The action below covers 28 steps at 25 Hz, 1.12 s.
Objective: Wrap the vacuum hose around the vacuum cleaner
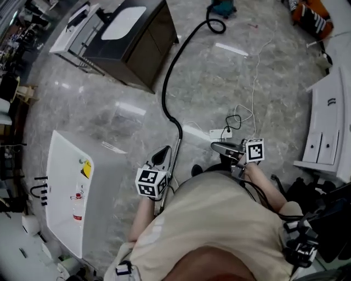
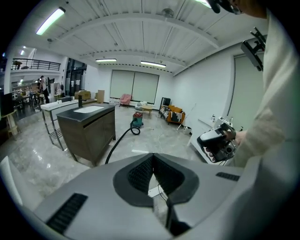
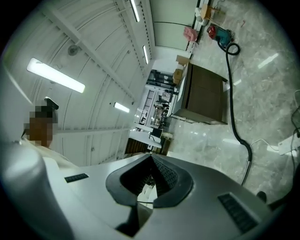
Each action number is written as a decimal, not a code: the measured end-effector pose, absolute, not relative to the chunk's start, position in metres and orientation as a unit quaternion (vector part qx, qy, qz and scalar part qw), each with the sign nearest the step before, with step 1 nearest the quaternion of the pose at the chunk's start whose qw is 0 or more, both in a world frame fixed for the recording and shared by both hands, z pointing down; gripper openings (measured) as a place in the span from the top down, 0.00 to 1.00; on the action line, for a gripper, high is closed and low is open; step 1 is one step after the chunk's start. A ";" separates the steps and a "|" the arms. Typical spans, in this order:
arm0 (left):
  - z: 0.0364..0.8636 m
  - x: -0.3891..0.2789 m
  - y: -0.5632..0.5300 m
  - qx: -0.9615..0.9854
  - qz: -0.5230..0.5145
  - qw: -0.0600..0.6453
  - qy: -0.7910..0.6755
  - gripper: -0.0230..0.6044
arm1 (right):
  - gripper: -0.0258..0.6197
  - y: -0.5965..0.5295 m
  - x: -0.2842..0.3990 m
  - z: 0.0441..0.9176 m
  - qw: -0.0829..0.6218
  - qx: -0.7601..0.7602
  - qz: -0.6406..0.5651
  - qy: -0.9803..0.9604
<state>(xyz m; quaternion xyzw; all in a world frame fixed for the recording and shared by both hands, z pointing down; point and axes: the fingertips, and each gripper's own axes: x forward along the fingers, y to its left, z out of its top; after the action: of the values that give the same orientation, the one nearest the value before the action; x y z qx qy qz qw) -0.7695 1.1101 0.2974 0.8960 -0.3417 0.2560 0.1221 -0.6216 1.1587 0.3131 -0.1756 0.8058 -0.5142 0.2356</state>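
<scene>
The teal and red vacuum cleaner (image 1: 222,7) stands far off on the marble floor. Its black hose (image 1: 174,66) runs from it across the floor toward me and ends in a metal wand (image 1: 175,156) near my feet. My left gripper (image 1: 162,152) is shut and empty, just left of the wand. My right gripper (image 1: 215,146) is also shut and empty, to the right of the wand and apart from it. In the left gripper view the vacuum cleaner (image 2: 137,119) and hose (image 2: 118,140) lie beyond the shut left gripper (image 2: 152,155). The right gripper view shows the hose (image 3: 233,89) past the shut right gripper (image 3: 151,156).
A dark cabinet with a white basin (image 1: 134,38) stands left of the hose. A white bathtub (image 1: 63,192) lies at my left and a white drawer unit (image 1: 328,126) at my right. A white power strip (image 1: 220,133) with loose cables lies on the floor by the wand.
</scene>
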 end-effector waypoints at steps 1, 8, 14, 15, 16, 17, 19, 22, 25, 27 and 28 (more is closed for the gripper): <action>0.296 -0.765 1.108 0.891 0.260 0.122 -0.352 0.96 | 0.96 1.154 -0.619 0.312 0.235 -0.161 -0.515 0.808; 0.289 -0.715 1.109 0.863 0.268 0.120 -0.411 0.96 | 0.96 1.134 -0.563 0.320 0.236 -0.091 -0.527 0.812; 0.301 -0.693 1.103 0.819 0.320 0.091 -0.468 0.96 | 0.96 1.097 -0.503 0.327 0.215 -0.056 -0.522 0.823; 0.303 -0.698 1.107 0.812 0.326 0.088 -0.476 0.96 | 0.96 1.096 -0.504 0.325 0.216 -0.048 -0.518 0.826; 0.305 -0.702 1.110 0.806 0.333 0.087 -0.481 0.96 | 0.96 1.095 -0.506 0.319 0.219 -0.037 -0.512 0.830; 0.309 -0.705 1.111 0.800 0.342 0.087 -0.485 0.96 | 0.96 1.093 -0.509 0.314 0.221 -0.025 -0.506 0.833; 0.317 -0.708 1.105 0.790 0.364 0.087 -0.486 0.96 | 0.96 1.085 -0.515 0.307 0.219 -0.005 -0.504 0.835; 0.331 -0.711 1.089 0.783 0.385 0.085 -0.481 0.96 | 0.96 1.076 -0.531 0.302 0.198 0.015 -0.504 0.841; 0.332 -0.718 1.080 0.791 0.378 0.083 -0.474 0.96 | 0.96 1.107 -0.561 0.293 0.126 0.069 -0.449 0.882; 0.323 -0.737 1.078 0.798 0.360 0.084 -0.477 0.96 | 0.96 1.128 -0.599 0.290 0.057 0.087 -0.388 0.916; 0.319 -0.749 1.073 0.801 0.352 0.083 -0.478 0.96 | 0.96 1.130 -0.619 0.291 0.027 0.086 -0.358 0.929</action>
<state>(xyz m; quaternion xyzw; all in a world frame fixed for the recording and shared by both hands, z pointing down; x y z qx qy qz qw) -0.7487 1.0733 0.3194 0.8006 -0.4780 0.3518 0.0827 -0.6192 1.1303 0.2905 0.0863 0.9292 -0.3584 0.0268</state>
